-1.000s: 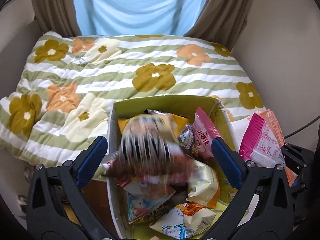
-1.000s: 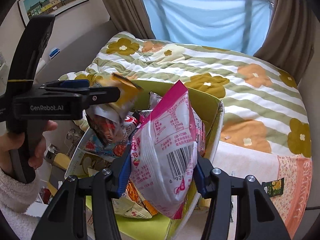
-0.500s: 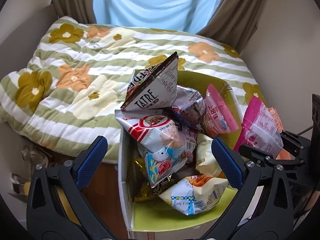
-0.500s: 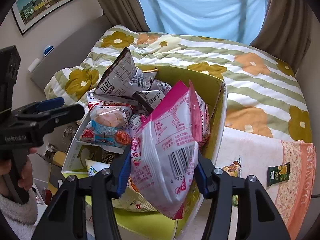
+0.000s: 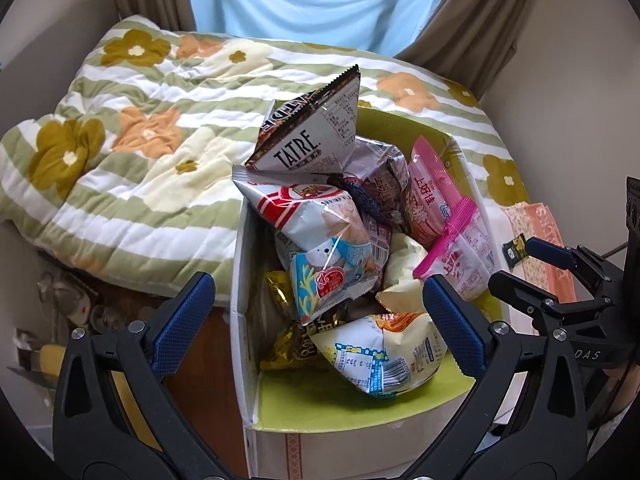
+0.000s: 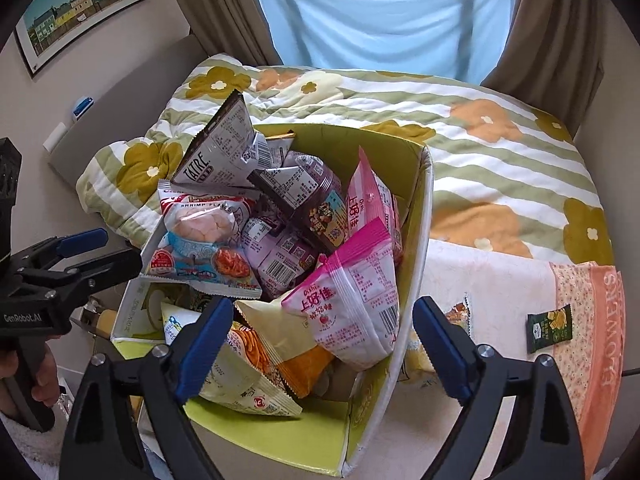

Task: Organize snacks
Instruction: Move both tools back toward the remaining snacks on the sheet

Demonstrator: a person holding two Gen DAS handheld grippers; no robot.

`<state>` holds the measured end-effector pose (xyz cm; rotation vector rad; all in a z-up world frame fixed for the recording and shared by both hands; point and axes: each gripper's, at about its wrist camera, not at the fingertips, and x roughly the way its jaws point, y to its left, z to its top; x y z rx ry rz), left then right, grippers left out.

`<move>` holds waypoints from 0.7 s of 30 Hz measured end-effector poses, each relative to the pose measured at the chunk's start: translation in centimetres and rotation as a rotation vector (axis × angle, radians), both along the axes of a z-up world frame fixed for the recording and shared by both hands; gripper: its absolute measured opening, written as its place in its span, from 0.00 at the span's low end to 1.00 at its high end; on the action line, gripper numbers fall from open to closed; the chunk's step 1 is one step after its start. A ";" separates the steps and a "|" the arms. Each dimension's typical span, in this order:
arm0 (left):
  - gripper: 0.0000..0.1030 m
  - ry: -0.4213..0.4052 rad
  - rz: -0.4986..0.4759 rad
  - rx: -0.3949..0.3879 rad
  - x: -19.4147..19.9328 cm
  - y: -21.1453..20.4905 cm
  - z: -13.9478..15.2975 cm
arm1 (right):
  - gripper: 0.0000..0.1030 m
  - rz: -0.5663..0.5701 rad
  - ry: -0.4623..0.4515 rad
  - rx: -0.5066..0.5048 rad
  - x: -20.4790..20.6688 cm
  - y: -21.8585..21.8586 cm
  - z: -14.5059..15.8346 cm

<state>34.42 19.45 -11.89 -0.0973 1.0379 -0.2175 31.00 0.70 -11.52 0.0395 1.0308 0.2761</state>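
A cardboard box (image 5: 320, 424) with a green lining (image 6: 412, 216) is heaped with snack bags. A white TATRE bag (image 5: 308, 136) stands on top at the far side, a shrimp-flavour bag (image 5: 320, 232) lies below it. A pink bag (image 6: 352, 312) lies loose on the pile by the box's right wall; it also shows in the left wrist view (image 5: 464, 256). My left gripper (image 5: 318, 320) is open and empty above the box's near edge. My right gripper (image 6: 322, 344) is open and empty just behind the pink bag.
A flowered green-striped quilt (image 5: 132, 152) covers the bed behind the box. Right of the box lies a white and orange cloth (image 6: 520, 292) with a small dark green packet (image 6: 550, 328) and another small packet (image 6: 456, 316) on it. Clutter (image 5: 60, 312) sits left of the box.
My left gripper let a bag drop into the box and pulled back. My right gripper opened and released the pink bag, which now lies on the pile.
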 end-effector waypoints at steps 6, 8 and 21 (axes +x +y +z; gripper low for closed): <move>1.00 -0.002 -0.037 -0.021 -0.5 -0.9 0.1 | 0.87 -0.037 -0.030 0.008 -1.4 -0.7 1.2; 1.00 -0.011 -0.062 -0.033 -0.6 -1.7 0.4 | 0.87 -0.061 -0.045 0.025 -1.9 -1.5 1.9; 1.00 -0.073 -0.141 -0.032 -3.0 -11.9 2.7 | 0.87 -0.172 -0.115 -0.019 -4.4 -12.8 4.8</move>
